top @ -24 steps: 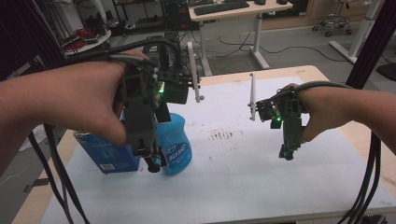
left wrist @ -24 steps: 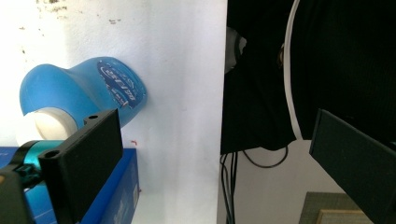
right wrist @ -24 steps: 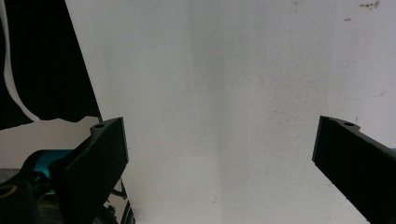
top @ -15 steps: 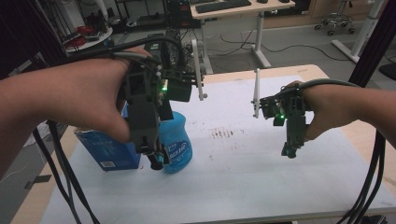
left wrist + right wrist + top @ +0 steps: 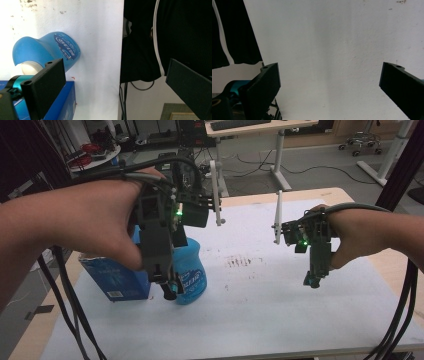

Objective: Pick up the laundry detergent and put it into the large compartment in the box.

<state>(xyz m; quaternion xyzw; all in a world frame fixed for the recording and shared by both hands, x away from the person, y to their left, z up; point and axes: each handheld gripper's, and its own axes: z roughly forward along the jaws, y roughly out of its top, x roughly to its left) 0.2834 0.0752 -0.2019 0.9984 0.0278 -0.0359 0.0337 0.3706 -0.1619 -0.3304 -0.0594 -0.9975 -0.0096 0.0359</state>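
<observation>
A blue plastic bottle (image 5: 191,270) with a printed label stands on the white-covered table (image 5: 280,320), touching a blue box (image 5: 116,279) on its left. My left gripper (image 5: 167,291) points down just in front of the bottle, between it and the box. In the left gripper view its jaws stand wide open; the bottle (image 5: 50,50) with its white cap lies beyond the left jaw, apart from it, and the box (image 5: 67,103) is below. My right gripper (image 5: 312,281) hangs open over bare table at the right, with nothing between its fingers (image 5: 265,85).
Dark smudges (image 5: 239,261) mark the white cover in the middle. The wooden table rim (image 5: 395,265) shows on the right. Cables (image 5: 400,320) trail from both grippers over the near edge. A desk (image 5: 260,127) and floor lie behind the table.
Both grippers have drifted very slightly to the right. Bottle and box have not moved, and both pairs of jaws stay as they were.
</observation>
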